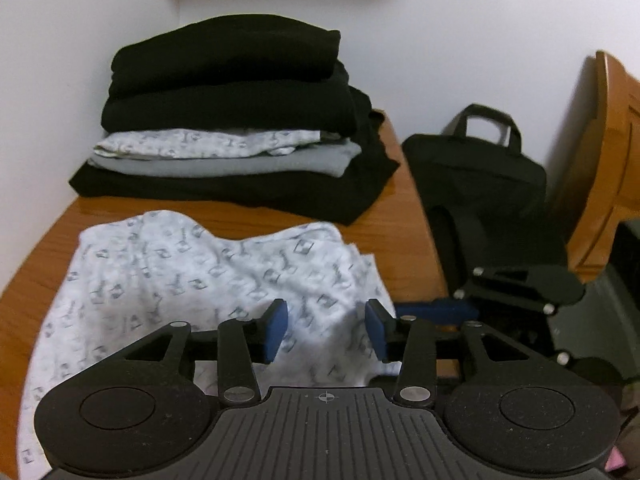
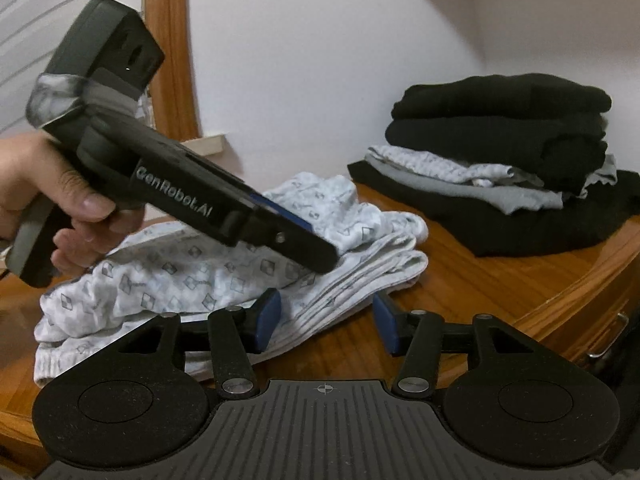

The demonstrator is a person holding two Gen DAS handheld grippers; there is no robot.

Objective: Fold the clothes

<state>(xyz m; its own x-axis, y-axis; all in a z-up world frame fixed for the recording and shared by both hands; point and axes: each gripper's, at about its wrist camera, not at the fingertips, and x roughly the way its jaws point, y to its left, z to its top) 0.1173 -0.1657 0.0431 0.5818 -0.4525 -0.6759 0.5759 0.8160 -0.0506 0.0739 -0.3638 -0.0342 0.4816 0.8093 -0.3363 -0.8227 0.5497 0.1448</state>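
While my hand [image 2: 44, 196] holds the left gripper [image 1: 326, 330] over the patterned cloth [image 2: 224, 264], its fingers stand wide with nothing between them. The cloth lies bunched in layers at the near edge of the desk [image 2: 472, 296], its long side running left to right. My right gripper [image 2: 326, 322], also wide, waits just beside the cloth's right end. A folded pile [image 2: 500, 160] sits in the far corner.

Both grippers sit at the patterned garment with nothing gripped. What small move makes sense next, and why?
Probably close the right gripper on the layered edge of the patterned garment: its jaws are open there, the left gripper is open too, and the garment looks bunched, unlike the folded pile.
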